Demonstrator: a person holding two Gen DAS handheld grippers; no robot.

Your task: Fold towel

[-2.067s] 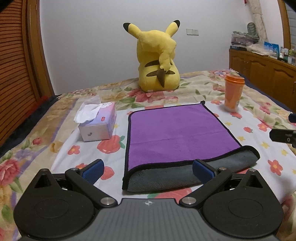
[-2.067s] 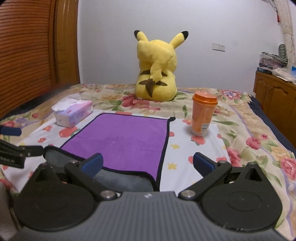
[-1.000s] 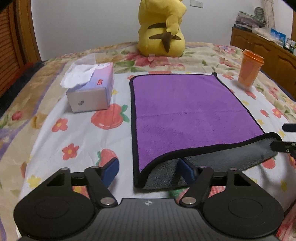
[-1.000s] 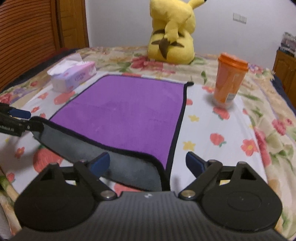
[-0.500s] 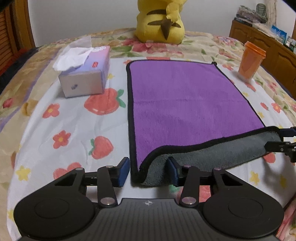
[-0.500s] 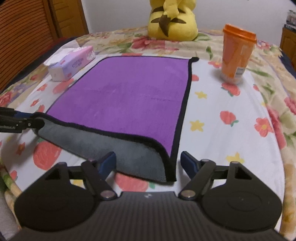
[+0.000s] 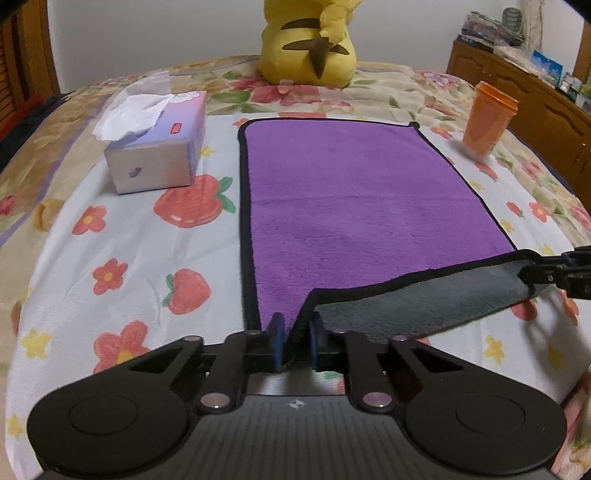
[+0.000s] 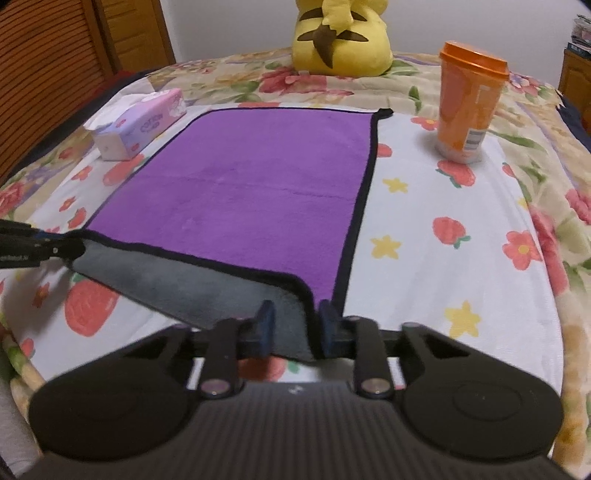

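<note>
Pinching the near left corner of the purple towel (image 7: 362,192), my left gripper (image 7: 294,341) has its fingers closed on it. My right gripper (image 8: 295,332) clamps the near right corner, grey underside showing. It lies flat on the bed (image 7: 110,236).

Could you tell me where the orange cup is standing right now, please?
The orange cup stands upright on the floral bedspread, right of the purple towel near its far corner, in front and right of the yellow plush toy.
</note>
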